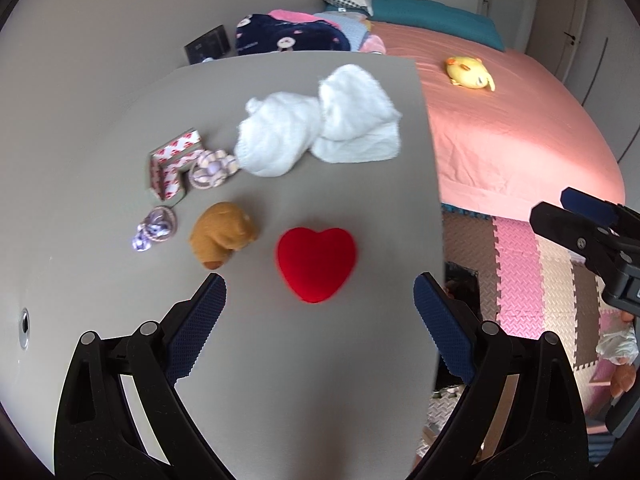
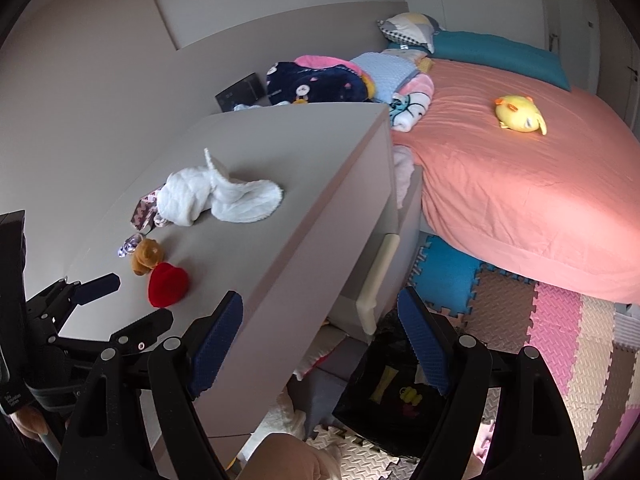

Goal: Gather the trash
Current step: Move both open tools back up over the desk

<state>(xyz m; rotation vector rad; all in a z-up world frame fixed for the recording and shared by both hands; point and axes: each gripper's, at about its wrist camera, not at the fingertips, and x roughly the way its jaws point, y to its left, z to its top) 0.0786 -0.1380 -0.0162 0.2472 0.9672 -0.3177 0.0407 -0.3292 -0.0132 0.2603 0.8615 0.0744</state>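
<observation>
Grey and matte, the table [image 1: 100, 128] carries everything I see from my left tool [image 1: 320, 300], whose blue pads stand well apart with nothing between them. A red heart-shaped box [image 1: 316, 263] lies just beyond the tips at twelve o'clock. A small brown plush bear [image 1: 222, 234] sits beside it at ten o'clock, with a crumpled lilac scrap [image 1: 154, 230] further left. Behind them are a patterned little box [image 1: 174, 164] and white cloths [image 1: 320, 120] at twelve. My right tool [image 2: 320, 314] hangs past the table's edge, jaws apart and empty, over a black bag [image 2: 396, 396] on the foam floor mat [image 2: 560, 340]. A pink bed [image 2: 520, 200] lies at two o'clock.
</observation>
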